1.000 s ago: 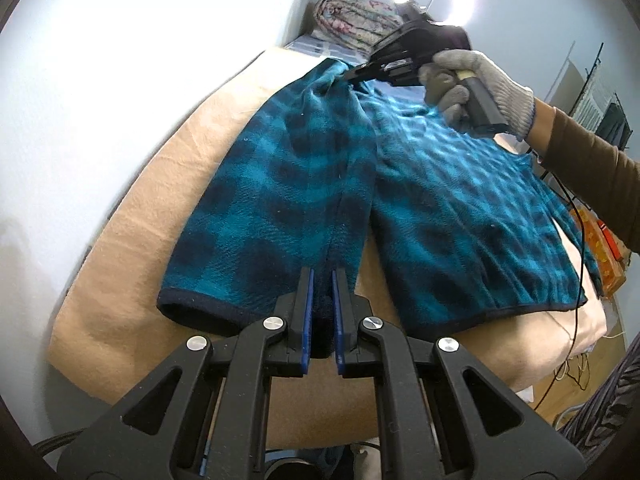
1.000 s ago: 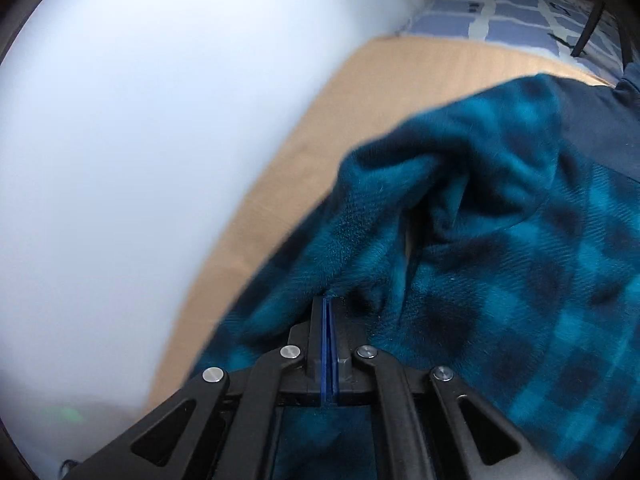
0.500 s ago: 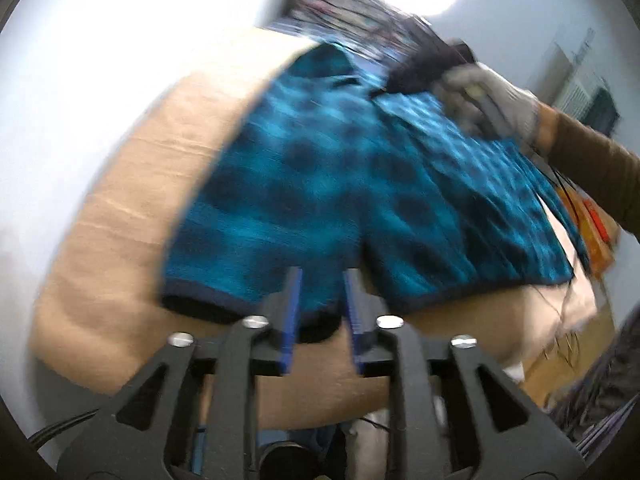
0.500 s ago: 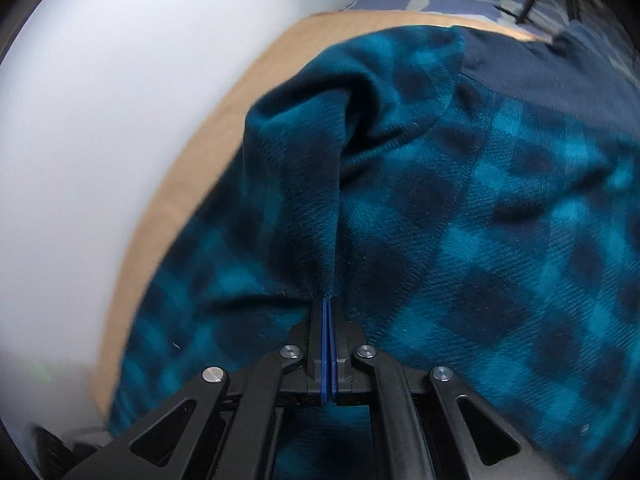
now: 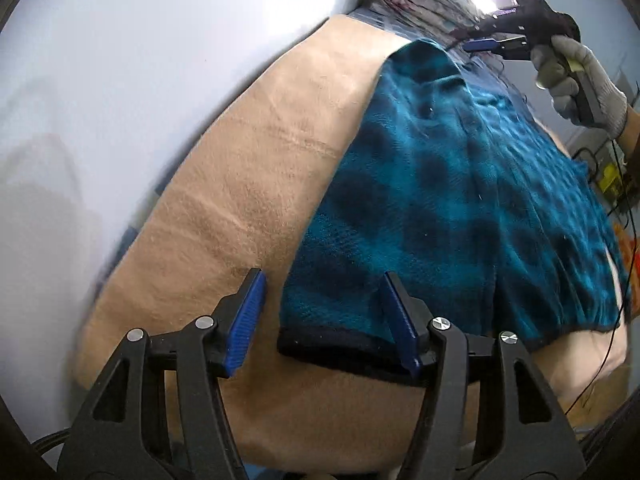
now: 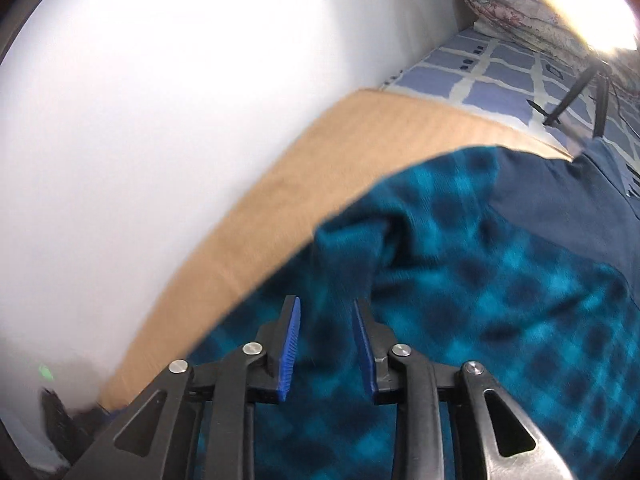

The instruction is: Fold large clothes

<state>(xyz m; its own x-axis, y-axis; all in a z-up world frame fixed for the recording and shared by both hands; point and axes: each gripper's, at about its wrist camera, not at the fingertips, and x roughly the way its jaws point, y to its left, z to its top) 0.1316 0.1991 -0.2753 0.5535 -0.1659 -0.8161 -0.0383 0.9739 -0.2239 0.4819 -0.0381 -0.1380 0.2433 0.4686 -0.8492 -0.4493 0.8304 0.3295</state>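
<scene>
Both grippers have just let go: the left gripper [image 5: 324, 322] and right gripper [image 6: 326, 346] are opening their fingers, empty. The teal plaid garment [image 5: 460, 208] lies folded on the tan blanket [image 5: 240, 200], its hem at 6 o'clock; 1 fold appears set.

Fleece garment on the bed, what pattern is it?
Teal and dark-blue plaid; clearest in the left wrist view.

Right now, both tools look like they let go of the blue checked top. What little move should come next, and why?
Probably slide the left tool sideways to the unfolded right half's hem and grip it. Both tools' jaws are opening with nothing pinched, and the right tool hovers above the top. One side panel already lies folded inward on the tan blanket; the other half looks flat.
</scene>
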